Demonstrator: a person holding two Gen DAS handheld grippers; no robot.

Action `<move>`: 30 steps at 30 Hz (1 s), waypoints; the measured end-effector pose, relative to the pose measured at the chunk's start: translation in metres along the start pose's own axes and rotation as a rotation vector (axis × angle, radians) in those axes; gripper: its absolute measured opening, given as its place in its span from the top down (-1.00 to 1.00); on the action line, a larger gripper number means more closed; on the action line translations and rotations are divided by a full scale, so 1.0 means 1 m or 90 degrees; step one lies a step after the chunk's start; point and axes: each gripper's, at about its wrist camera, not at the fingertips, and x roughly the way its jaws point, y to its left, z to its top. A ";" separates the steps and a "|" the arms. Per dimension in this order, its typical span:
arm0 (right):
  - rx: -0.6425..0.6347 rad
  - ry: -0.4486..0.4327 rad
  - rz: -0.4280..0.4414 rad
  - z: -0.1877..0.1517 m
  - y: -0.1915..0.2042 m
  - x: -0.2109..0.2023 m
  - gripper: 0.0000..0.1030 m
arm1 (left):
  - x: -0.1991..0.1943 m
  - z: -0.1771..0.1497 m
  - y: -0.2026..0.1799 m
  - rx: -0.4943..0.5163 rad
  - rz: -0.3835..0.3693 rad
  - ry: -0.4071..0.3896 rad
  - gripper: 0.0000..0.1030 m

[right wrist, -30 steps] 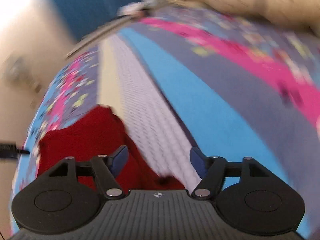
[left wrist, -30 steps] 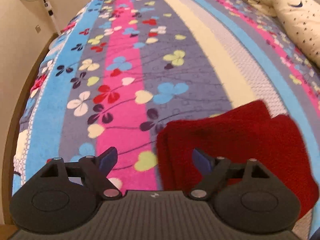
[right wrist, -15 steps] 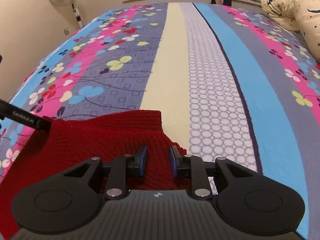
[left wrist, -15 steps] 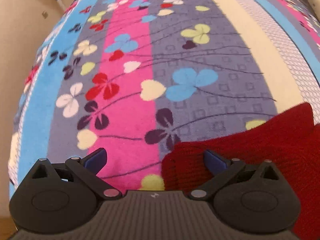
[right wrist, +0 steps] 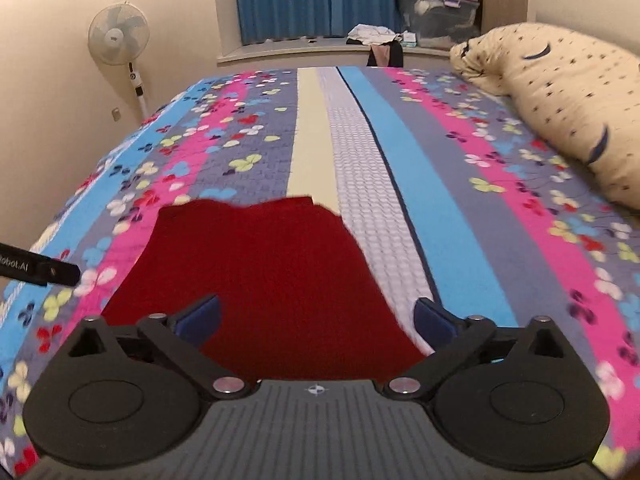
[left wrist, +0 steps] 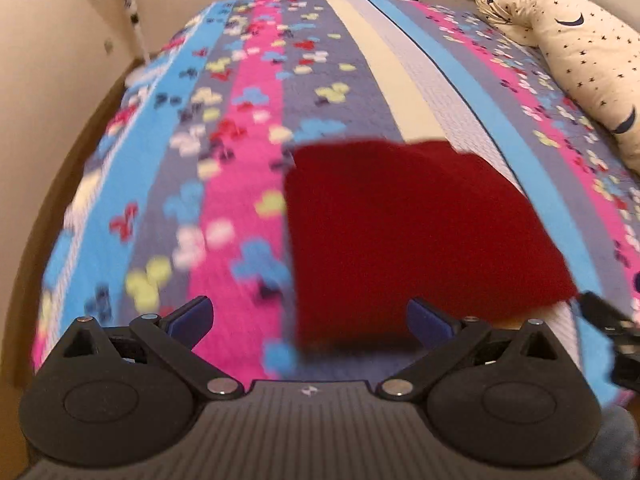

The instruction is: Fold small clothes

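A red knit garment (left wrist: 404, 236) lies folded flat on the striped floral bedspread (left wrist: 224, 160). It also shows in the right wrist view (right wrist: 256, 280). My left gripper (left wrist: 310, 320) is open and empty, raised above the garment's near left corner. My right gripper (right wrist: 316, 320) is open and empty, above the garment's near right part. The right gripper's tip shows at the right edge of the left wrist view (left wrist: 608, 320). The left gripper's tip shows at the left edge of the right wrist view (right wrist: 40, 270).
A long cream pillow (right wrist: 560, 108) lies along the bed's right side. A standing fan (right wrist: 120, 40) is by the left wall. A sill with clothes and a storage box (right wrist: 436, 12) is past the bed's far end. The bed's left edge (left wrist: 52, 208) meets the wall.
Both grippers have pulled back and up from the garment. The right gripper, shut on the cloth half a second ago, has opened and let go. The garment now lies folded flat.
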 end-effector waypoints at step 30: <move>-0.043 -0.024 -0.039 -0.057 0.013 -0.129 -0.99 | -0.101 -0.098 -0.038 0.033 0.004 -0.072 -1.00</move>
